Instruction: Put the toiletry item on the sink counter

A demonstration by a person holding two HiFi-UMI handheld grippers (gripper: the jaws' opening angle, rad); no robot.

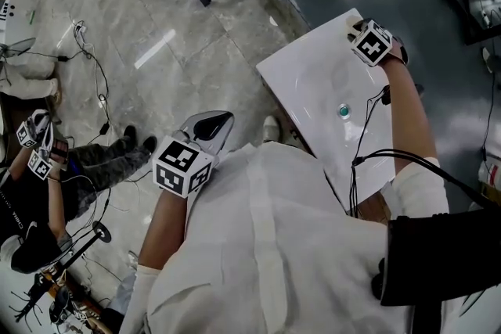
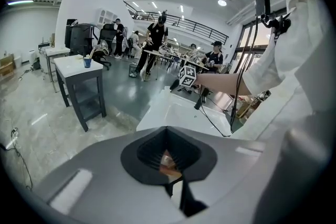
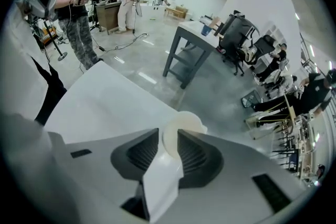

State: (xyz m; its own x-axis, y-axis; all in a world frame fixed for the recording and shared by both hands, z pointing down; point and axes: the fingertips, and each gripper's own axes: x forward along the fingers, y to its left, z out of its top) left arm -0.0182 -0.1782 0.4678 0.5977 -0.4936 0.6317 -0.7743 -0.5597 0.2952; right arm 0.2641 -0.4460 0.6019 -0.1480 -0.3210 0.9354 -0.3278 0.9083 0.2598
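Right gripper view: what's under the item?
A corner of the sink counter. The right gripper clamps the item, its jaws covering the underside, so contact cannot be seen.

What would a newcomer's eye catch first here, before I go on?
The white sink counter with its teal drain lies right of centre in the head view. At its far corner the right gripper is shut on a white round toiletry item. The left gripper hangs shut over the floor beside the counter.

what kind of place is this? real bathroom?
Probably not; it looks like an open lab or workshop hall. The sink counter stands alone on a polished floor, with loose cables and a work table nearby.
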